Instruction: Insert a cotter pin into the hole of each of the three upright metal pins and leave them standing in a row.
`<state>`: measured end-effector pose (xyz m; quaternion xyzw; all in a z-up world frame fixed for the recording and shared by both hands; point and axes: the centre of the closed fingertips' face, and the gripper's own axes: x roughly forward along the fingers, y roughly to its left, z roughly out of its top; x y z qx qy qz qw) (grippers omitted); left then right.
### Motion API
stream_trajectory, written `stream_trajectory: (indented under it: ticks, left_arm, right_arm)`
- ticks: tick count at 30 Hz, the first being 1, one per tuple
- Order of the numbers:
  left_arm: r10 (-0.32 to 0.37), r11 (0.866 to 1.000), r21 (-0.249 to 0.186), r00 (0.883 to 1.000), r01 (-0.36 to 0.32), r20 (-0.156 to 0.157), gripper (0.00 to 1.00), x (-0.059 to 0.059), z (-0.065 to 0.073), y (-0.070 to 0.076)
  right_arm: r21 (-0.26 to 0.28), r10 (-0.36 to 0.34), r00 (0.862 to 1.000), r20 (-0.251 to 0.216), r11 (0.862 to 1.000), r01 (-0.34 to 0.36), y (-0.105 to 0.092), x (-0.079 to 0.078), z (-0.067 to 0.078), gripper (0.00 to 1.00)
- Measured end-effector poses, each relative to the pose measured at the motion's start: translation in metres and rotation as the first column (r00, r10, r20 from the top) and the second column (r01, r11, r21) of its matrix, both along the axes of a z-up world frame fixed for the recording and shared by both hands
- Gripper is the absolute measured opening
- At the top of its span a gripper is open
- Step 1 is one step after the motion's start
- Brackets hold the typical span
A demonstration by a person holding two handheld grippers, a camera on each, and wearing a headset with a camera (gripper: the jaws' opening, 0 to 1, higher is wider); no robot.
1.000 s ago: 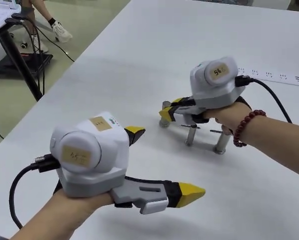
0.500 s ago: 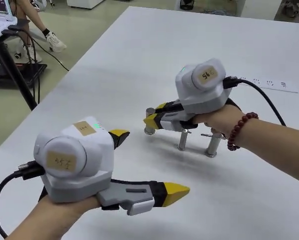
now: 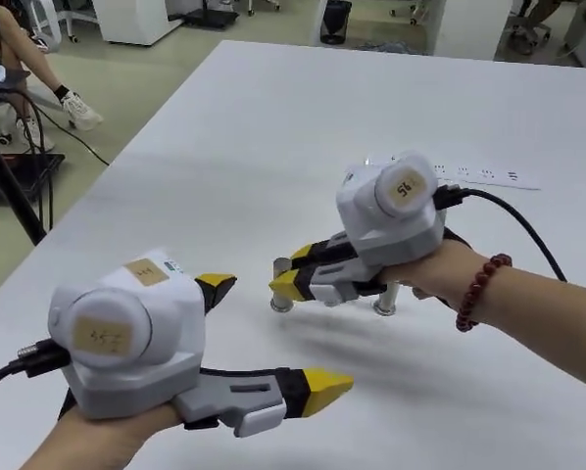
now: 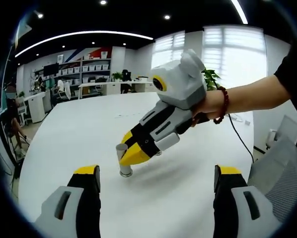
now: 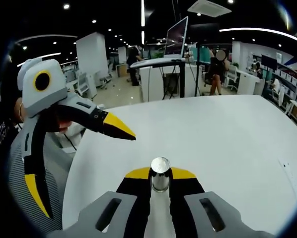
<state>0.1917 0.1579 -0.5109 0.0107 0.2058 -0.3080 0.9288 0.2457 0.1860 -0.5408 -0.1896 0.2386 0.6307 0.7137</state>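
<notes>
R claw [image 3: 293, 270] is clamped on the end metal pin [image 5: 160, 171], gripping just below its top. That pin stands upright on the white table [image 3: 254, 137]. A 2nd pin [image 3: 384, 300] stands close by, under the R hand and mostly hidden. L claw [image 3: 283, 333] is spread wide w/ nothing in it, nearer the person and apart from the pins.

Metal pin [image 5: 160, 174] between yellow-tipped fingers [image 5: 135, 174]
</notes>
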Motion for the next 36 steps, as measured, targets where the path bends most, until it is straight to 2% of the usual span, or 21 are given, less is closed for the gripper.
stream_trajectory:
  ticks: [8, 13, 21, 26, 36]
  left_arm:
    - [-0.009, 1.000, 0.005, 1.000, 0.009, -0.003, 0.93, -0.004, 0.000, -0.005]
    - [-0.027, 1.000, -0.011, 1.000, 0.027, -0.004, 0.93, -0.007, 0.001, -0.011]
    - [-0.030, 1.000, -0.007, 1.000, 0.030, 0.003, 0.93, -0.008, 0.000, -0.013]
    - [-0.030, 1.000, -0.008, 1.000, 0.030, 0.008, 0.93, -0.008, -0.001, -0.015]
    - [-0.035, 0.999, 0.010, 0.999, 0.035, -0.002, 0.93, -0.009, -0.006, -0.015]
  right_arm:
    - [-0.027, -0.005, 1.000, 0.010, 1.000, 0.005, -0.033, -0.013, -0.006, 0.08]
    - [-0.042, -0.017, 1.000, 0.015, 0.999, 0.018, -0.050, -0.015, -0.011, 0.08]
    - [-0.084, -0.036, 0.999, 0.032, 0.996, 0.039, -0.078, -0.017, -0.021, 0.08]
    - [-0.095, -0.050, 0.998, 0.033, 0.994, 0.053, -0.091, -0.017, -0.024, 0.08]
    - [-0.107, -0.034, 0.999, 0.037, 0.994, 0.038, -0.107, -0.018, -0.031, 0.08]
